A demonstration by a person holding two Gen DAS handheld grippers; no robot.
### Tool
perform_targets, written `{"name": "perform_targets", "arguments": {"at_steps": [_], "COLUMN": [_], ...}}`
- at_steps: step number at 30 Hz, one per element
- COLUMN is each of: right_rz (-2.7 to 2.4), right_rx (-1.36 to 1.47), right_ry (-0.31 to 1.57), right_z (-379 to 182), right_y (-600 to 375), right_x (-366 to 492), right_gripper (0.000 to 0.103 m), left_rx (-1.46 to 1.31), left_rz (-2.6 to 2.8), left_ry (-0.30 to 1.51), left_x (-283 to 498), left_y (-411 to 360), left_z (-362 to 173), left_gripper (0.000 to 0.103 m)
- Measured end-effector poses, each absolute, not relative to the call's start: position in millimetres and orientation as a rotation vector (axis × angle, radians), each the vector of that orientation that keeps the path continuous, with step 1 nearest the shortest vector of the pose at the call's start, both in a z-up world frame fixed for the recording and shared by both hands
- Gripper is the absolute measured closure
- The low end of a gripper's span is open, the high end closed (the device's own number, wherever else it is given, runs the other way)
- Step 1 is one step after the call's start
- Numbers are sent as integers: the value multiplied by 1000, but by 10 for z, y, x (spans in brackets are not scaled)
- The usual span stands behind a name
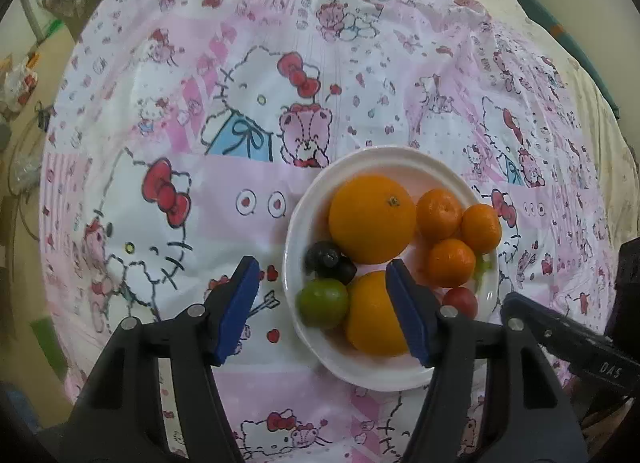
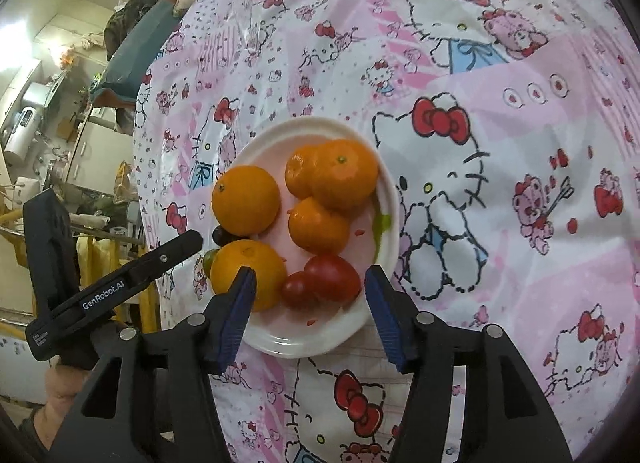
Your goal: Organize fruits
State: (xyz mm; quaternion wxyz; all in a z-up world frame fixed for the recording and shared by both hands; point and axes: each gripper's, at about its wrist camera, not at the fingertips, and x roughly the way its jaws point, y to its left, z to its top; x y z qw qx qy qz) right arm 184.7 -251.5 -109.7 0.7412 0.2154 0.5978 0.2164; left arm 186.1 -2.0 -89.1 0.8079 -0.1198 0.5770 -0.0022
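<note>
A white plate (image 1: 384, 377) piled w/ fruit sits on a pink cartoon-cat tablecloth (image 1: 224, 199), toward the near edge of the table. On it: two big oranges, the far one (image 1: 372, 219) and the near one (image 1: 374, 315); three mandarins (image 1: 450, 263) clustered on one side; a green lime (image 1: 322, 303) and dark plums (image 1: 330, 263) at the opposite rim; two red tomatoes (image 2: 332, 277) at the rim nearest the right gripper.

Risks, as a judgement: the fruit is round and packed tight, touching each other. Lifting or nudging one, esp. a big orange, could let its neighbours roll off the shallow rim. The tomatoes look soft, so a hard squeeze could bruise or split them. The cloth looks slick and creased, so a sideways push may slide the plate. Both grippers work close together over one plate; they could bump.

Left gripper (image 1: 320, 303): jaws wide, holding nothing. It hovers over the plate's lime-and-plum side; one finger (image 1: 408, 319) overlaps the near orange in this view, but contact can't be confirmed.

Right gripper (image 2: 308, 311): jaws also wide, empty. The tomatoes lie in the gap between its fingers; one finger (image 2: 236, 315) overlaps the near orange (image 2: 248, 267). Whether it touches anything can't be told. The left gripper's arm shows at this view's left edge.
</note>
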Motion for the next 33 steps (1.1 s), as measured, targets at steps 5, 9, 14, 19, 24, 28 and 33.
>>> {"name": "perform_targets", "arguments": {"at_steps": [5, 9, 14, 19, 24, 28, 33], "right_rz": [474, 464, 446, 437, 425, 407, 382], "right_rx": [422, 416, 401, 370, 380, 367, 304], "right_ry": [1260, 1200, 1116, 1022, 952, 912, 845], "right_z": [-948, -784, -542, -294, -151, -75, 0], "right_y": [-2509, -2560, -2634, -2652, -2712, -2726, -2652], "right_x": [1811, 1752, 1588, 1363, 1105, 898, 629], "right_gripper": [36, 31, 17, 11, 2, 0, 0], "left_rx": [-226, -184, -153, -114, -115, -132, -120], "left_rz": [0, -11, -12, -15, -24, -27, 12], "left_ry": [1195, 1121, 1034, 962, 927, 917, 850], "left_x": [1792, 1668, 1453, 1212, 910, 714, 448], "left_y": [-28, -46, -46, -44, -15, 32, 91], "left_z": [-797, -640, -394, -173, -77, -35, 80], "left_gripper": [41, 41, 41, 26, 15, 3, 1]}}
